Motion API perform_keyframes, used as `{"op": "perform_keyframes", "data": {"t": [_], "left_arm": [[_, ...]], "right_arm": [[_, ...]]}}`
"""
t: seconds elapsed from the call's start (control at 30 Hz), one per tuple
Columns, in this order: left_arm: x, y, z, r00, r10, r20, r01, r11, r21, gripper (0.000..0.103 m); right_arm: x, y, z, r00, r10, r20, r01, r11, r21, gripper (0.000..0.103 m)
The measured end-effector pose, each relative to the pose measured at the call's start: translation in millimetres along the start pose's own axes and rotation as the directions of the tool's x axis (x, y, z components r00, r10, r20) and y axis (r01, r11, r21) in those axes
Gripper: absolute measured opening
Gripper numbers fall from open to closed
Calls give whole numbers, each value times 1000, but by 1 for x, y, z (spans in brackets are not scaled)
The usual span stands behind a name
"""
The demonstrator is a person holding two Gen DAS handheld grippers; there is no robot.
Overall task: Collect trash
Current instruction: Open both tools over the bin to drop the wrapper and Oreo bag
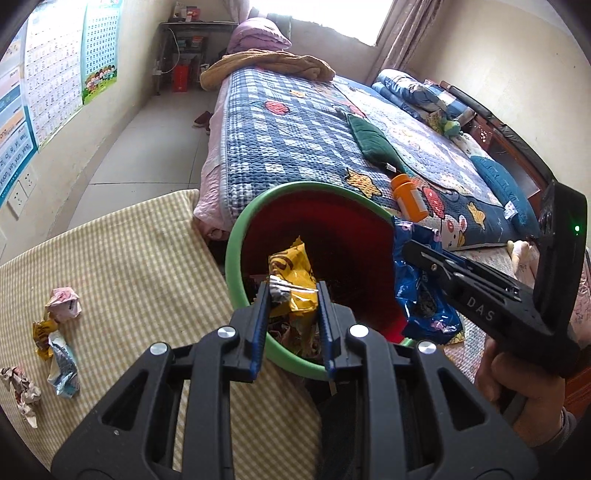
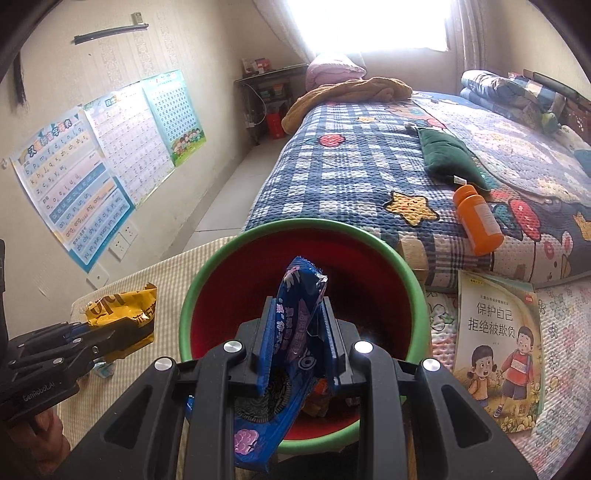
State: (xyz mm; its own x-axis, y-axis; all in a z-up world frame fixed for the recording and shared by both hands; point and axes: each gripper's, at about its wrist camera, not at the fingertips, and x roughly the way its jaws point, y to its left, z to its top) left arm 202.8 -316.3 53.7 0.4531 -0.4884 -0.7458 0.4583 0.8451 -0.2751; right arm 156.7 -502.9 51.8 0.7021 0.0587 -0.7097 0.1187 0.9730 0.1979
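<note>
Left gripper [image 1: 291, 295] clamps yellow wrapper [image 1: 295, 284] over green-rimmed red bin [image 1: 236, 236]; right gripper [image 2: 299, 314] clamps blue wrapper [image 2: 295, 332] above same bin. Crumpled wrappers [image 1: 62, 306] lie left of bin.

Daylight floods in from a window [image 2: 369, 22] at the far wall, blown out to pure white in both views. The room is evenly bright with soft, faint shadows. Fisheye distortion bends walls and the bed [image 1: 314, 129]; dark vignetting fills the corners. Focus is sharp throughout.
</note>
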Motion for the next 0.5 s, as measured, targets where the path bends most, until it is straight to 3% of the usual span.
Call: {"op": "perform_keyframes", "data": {"t": [0.23,0.33,0.43,0.5], "left_arm": [[29,-10,5,999,-14,-36,15,1000,13,24],[38,-8,5,999,-13,-53,13,1000,7,31],[42,-9,4,998,-12,-66,13,1000,13,43],[40,-10,3,998,-7,-58,8,1000,24,59]], "right_arm": [[14,-20,3,1000,-13,-15,13,1000,26,24],[21,-23,3,1000,-10,-27,11,1000,27,29],[24,-27,3,1000,-15,-24,16,999,41,48],[24,-28,3,1000,-19,-21,20,999,49,52]]}}
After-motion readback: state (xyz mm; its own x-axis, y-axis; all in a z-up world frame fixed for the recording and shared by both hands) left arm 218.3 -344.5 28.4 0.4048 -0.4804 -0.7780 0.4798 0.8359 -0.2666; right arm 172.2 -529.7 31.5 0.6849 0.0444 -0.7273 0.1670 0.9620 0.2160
